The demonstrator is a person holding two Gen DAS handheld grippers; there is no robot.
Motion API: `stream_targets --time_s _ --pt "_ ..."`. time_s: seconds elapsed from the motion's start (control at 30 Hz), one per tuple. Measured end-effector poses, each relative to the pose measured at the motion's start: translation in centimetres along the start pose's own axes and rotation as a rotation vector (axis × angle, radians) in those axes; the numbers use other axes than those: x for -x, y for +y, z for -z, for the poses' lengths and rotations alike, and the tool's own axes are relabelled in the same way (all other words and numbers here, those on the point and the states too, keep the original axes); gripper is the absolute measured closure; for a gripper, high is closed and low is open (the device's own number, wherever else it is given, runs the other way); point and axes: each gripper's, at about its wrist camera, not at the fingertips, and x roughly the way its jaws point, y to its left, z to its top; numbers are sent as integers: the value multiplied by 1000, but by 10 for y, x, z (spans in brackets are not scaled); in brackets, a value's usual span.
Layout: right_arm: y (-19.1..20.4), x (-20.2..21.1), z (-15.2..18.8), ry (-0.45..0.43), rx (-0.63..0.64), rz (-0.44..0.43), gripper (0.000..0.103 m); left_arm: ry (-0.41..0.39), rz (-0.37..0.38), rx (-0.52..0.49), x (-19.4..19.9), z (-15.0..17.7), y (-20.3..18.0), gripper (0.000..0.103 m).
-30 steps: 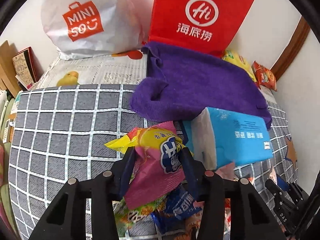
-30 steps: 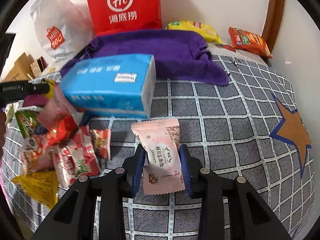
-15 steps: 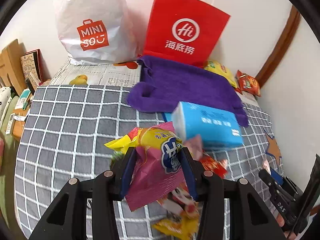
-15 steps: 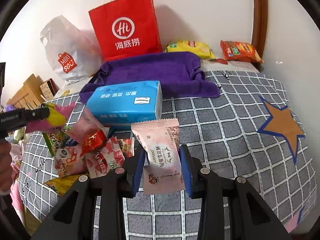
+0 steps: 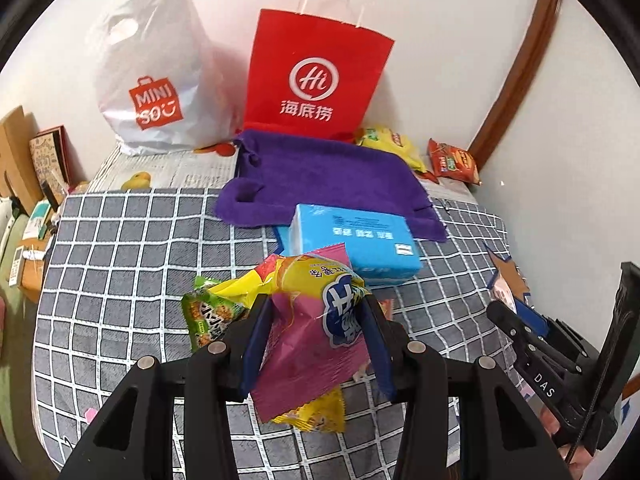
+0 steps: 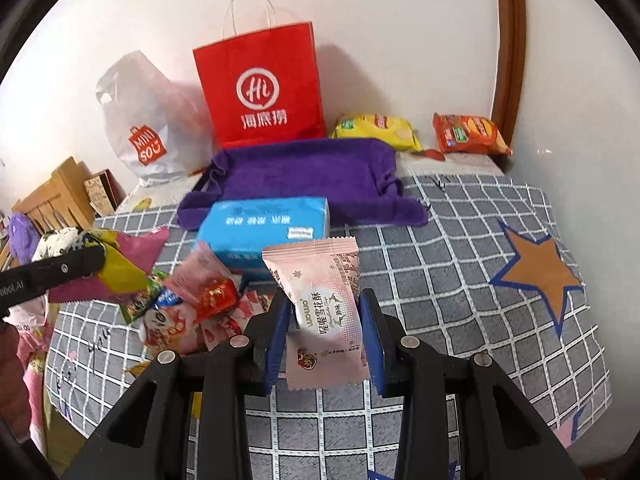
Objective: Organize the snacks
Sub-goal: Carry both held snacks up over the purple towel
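- Pink snack packet (image 6: 324, 312): pale pink wrapper w/ white label, printed text, small cartoon at bottom, serrated ends; held upright above the grey checked blanket (image 6: 460, 280), in front of the blue tissue pack (image 6: 264, 228)
- Yellow-and-magenta snack bag (image 5: 312, 320): crinkled; yellow top w/ blue-white logo, magenta lower part; raised over the blanket, clear of it; a green packet (image 5: 208, 312) and a yellow packet (image 5: 316, 416) show just beside and below it
- Snack pile (image 6: 200, 308) on blanket, left of the pink packet: red, pink, green, white wrappers, overlapping, next to the tissue pack
- Right gripper (image 6: 325, 334): jaws narrowly apart, blue pads pressing both sides of the pink packet; nothing else touched
- Left gripper (image 5: 314, 342): jaws part closed, pads clamped on the yellow-and-magenta bag, which bulges out above and below; seen from the right wrist cam at far left edge w/ bag sticking out
- Behind: purple towel (image 5: 320, 176) spread on bed; red paper bag (image 5: 316, 76) and white plastic bag (image 5: 156, 80) stand vs the wall; yellow chip bag (image 6: 376, 130) and orange chip bag (image 6: 470, 134) lie by the wall, right of the towel
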Motion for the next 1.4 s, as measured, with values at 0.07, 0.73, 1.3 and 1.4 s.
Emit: stream_targets --time_s 0.07,0.73,1.3,1.4 --pt "2 5 -4 -10 1 -3 68 -3 4 -10 2 -1 -4 60" --pt "11 -3 -50 -40 36 -4 68 -36 20 -39 -8 -42 -15 60" --pt "13 -82 -126 -55 63 -2 68 -17 -2 -89 -77 -117 -13 60" --pt "14 -99 -137 -47 64 4 68 -21 -7 -84 -88 -131 -9 60"
